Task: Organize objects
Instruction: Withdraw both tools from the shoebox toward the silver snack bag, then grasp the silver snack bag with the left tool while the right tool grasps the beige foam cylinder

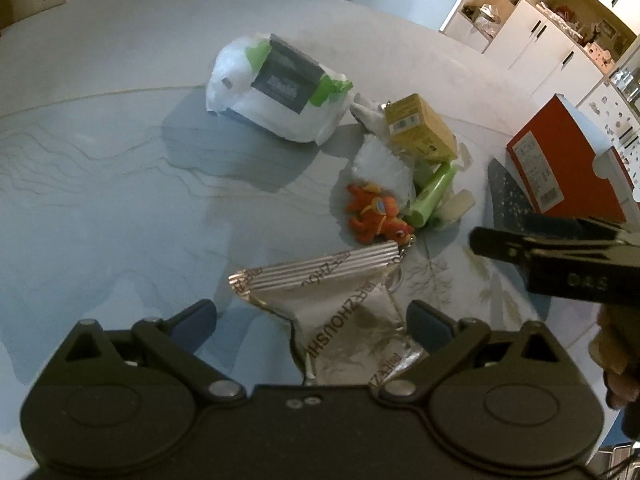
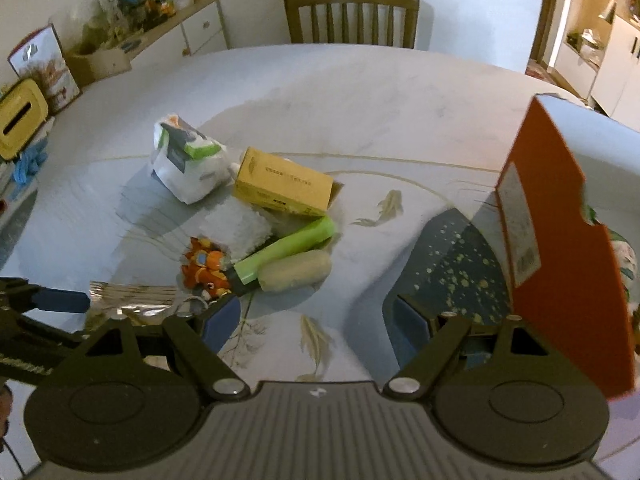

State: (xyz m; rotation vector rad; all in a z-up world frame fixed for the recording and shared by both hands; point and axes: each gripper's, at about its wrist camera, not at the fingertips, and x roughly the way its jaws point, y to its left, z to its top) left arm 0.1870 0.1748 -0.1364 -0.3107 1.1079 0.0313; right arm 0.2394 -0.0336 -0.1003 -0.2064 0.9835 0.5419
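The left gripper gapes around a crinkled silver foil packet on the marble table; the right gripper stands wide, empty. Beyond lie an orange plush toy, green tube and yellow carton.

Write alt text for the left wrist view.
The left gripper, jaws open, straddles a silver foil packet on a round table. Beyond lie an orange plush toy, green tube, yellow box and white bag.

wooden chair, white cabinets — cluttered sideboard
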